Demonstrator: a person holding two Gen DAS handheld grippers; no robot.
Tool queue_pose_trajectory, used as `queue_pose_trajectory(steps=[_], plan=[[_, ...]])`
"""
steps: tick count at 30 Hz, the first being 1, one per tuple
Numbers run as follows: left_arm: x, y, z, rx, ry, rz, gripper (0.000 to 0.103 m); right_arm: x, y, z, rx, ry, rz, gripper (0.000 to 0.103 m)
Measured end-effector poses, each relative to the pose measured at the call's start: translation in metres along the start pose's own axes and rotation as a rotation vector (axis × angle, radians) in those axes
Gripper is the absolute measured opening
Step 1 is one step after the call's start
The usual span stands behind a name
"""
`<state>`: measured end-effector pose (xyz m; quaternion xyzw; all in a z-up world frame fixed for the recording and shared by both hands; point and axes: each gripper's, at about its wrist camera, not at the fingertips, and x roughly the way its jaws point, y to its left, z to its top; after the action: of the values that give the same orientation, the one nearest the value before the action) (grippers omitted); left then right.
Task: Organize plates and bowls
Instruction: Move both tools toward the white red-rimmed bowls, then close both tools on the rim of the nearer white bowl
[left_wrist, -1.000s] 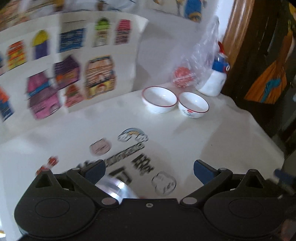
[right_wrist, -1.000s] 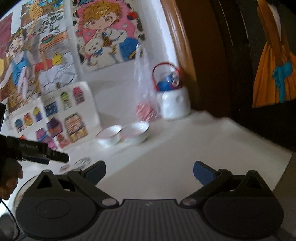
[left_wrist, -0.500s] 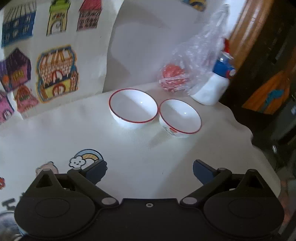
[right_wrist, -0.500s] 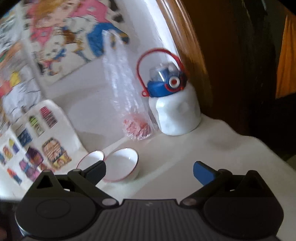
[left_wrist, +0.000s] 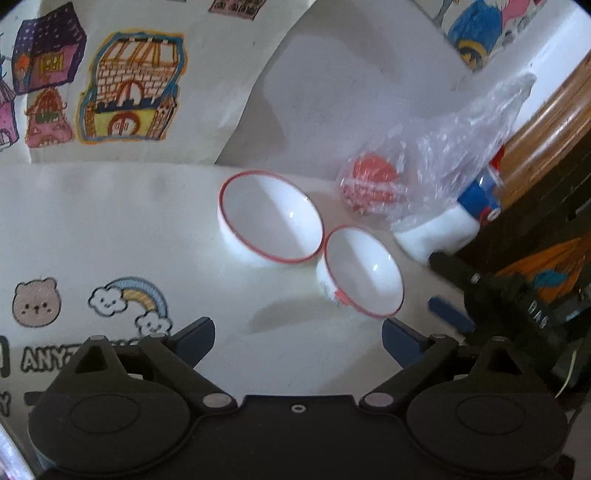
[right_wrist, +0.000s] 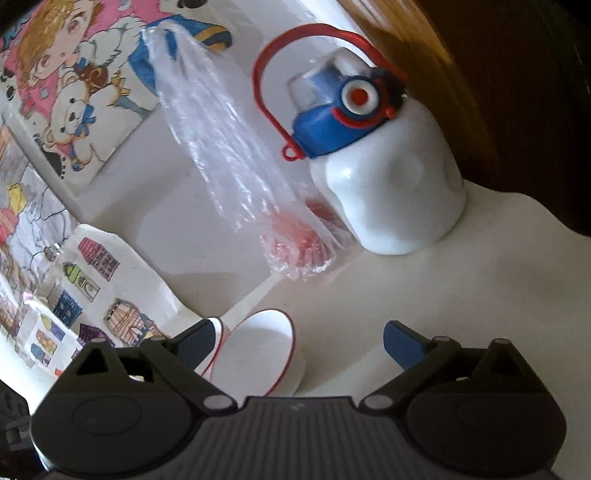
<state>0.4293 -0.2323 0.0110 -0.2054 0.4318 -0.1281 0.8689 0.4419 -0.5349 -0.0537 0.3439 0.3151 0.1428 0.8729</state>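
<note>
Both grippers have closed in on the bowls over the last second: the left gripper (left_wrist: 298, 334) went from looking across a sticker-covered stretch of table, with the bowls way off, to having them right in front of its fingers, and the right gripper (right_wrist: 298, 338) swung from a wide view of the corner to sitting just above the nearer bowl. Both are spread wide and holding nothing, so my guess is this is the approach before a first grab, and no organizing has actually been done yet. The larger bowl (left_wrist: 270, 217) and the smaller bowl (left_wrist: 360, 272) sit side by side on the white table (left_wrist: 110, 229), rims touching or as good as touching, toward the back corner near the wall. Both are glossy white with a thin red rim, empty and upright, and the smaller one has a little red print on its outside. From the left view, the right gripper (left_wrist: 448, 309) shows up just right of the smaller bowl, so that's probably its target. Right behind them there's a clear plastic bag (left_wrist: 436, 162) with something red inside, leaning against a white water bottle (right_wrist: 388, 192) with a blue lid and red handle. No plates in view from either camera.
</note>
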Motion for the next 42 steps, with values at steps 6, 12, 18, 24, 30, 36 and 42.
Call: queue_pose_trajectory(steps=[6,12,18,24,30,36,42], plan=[[0.012,-0.009,0.002,-0.046,-0.034,0.009,0.100,0.000,-0.009,-0.002,0.051,-0.019,0.018,0.089],[0.024,-0.018,0.003,-0.095,-0.021,0.063,0.100,0.003,-0.007,-0.003,0.036,-0.018,-0.001,0.069],[0.031,-0.025,0.006,-0.096,-0.041,0.092,0.096,0.011,0.001,-0.007,-0.009,-0.007,-0.040,0.053],[0.038,-0.026,0.007,-0.127,-0.029,0.090,0.086,0.020,0.011,-0.013,-0.062,0.013,-0.083,0.043],[0.042,-0.029,0.008,-0.139,-0.017,0.074,0.070,0.023,0.018,-0.018,-0.089,0.008,-0.090,0.036],[0.044,-0.032,0.006,-0.181,0.018,0.042,0.056,0.025,0.019,-0.019,-0.092,0.006,-0.076,0.030],[0.049,-0.033,0.010,-0.204,-0.006,0.030,0.047,0.025,0.019,-0.019,-0.090,0.006,-0.054,0.024]])
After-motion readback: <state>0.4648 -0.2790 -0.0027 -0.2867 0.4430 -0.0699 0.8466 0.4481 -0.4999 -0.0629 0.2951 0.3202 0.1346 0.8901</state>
